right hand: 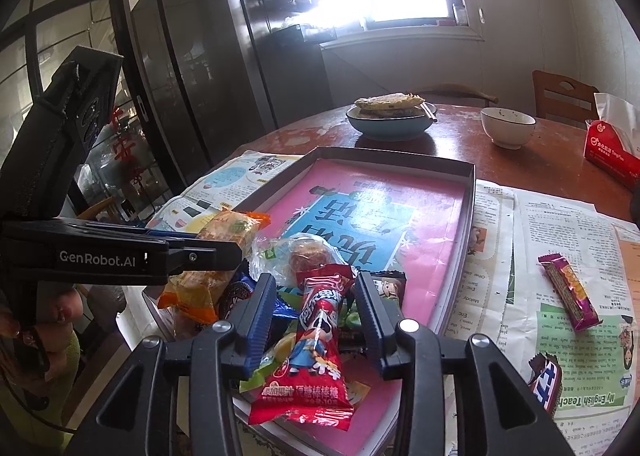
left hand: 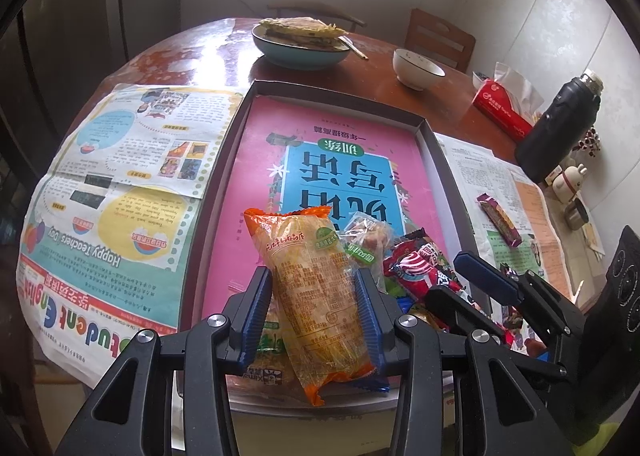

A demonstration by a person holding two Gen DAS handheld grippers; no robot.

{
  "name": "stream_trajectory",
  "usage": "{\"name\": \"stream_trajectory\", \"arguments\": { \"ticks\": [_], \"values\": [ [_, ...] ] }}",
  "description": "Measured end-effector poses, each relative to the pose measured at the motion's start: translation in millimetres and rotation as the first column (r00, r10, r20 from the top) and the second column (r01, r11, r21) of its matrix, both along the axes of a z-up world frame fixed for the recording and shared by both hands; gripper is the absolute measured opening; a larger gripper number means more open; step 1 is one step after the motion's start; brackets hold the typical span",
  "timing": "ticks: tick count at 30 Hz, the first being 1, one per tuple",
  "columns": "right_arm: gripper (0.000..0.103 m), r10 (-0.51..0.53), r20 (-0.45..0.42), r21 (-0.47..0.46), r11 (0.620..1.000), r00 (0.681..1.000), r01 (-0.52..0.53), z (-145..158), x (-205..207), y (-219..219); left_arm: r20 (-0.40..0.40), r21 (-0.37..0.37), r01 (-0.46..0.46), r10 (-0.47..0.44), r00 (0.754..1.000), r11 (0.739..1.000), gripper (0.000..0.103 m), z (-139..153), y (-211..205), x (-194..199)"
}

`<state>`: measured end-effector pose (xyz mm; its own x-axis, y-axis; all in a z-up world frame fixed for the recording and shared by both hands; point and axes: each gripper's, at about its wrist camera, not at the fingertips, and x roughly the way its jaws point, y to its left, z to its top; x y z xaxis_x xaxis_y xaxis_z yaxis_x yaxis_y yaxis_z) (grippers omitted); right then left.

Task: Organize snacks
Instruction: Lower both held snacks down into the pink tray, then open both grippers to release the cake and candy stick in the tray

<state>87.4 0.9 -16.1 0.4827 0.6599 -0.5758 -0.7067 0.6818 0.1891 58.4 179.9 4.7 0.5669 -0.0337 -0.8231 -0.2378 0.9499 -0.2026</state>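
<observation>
A shallow dark box (left hand: 336,90) with a pink book lining its bottom lies on the table. Snacks are piled at its near end. My left gripper (left hand: 314,288) is shut on an orange bread packet (left hand: 308,256), held tilted over the pile; it also shows from the side (right hand: 224,252). My right gripper (right hand: 316,296) stands open around a red lollipop packet (right hand: 316,336), with gaps between pads and wrapper; the packet rests on the pile. A clear-wrapped pastry (right hand: 304,256) lies just beyond. A purple bar (right hand: 570,296) and a dark chocolate bar (right hand: 546,380) lie on the newspaper to the right.
Newspapers (left hand: 120,176) flank the box on both sides. Farther back stand a blue bowl of flatbread with chopsticks (left hand: 300,52), a white bowl (left hand: 418,68), a red tissue pack (left hand: 502,108) and a dark flask (left hand: 558,124). A person's hand (right hand: 60,312) holds the left gripper.
</observation>
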Motion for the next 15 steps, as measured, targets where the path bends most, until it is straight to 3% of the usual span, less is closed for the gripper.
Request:
{"name": "stream_trajectory", "arguments": {
  "ticks": [15],
  "values": [
    [0.048,-0.011,0.012,-0.006,1.0,1.0,0.011,2.7,-2.2,-1.9,-0.002,0.017,0.006,-0.006,1.0,1.0,0.046,2.4,-3.6,-1.3]
  ]
}}
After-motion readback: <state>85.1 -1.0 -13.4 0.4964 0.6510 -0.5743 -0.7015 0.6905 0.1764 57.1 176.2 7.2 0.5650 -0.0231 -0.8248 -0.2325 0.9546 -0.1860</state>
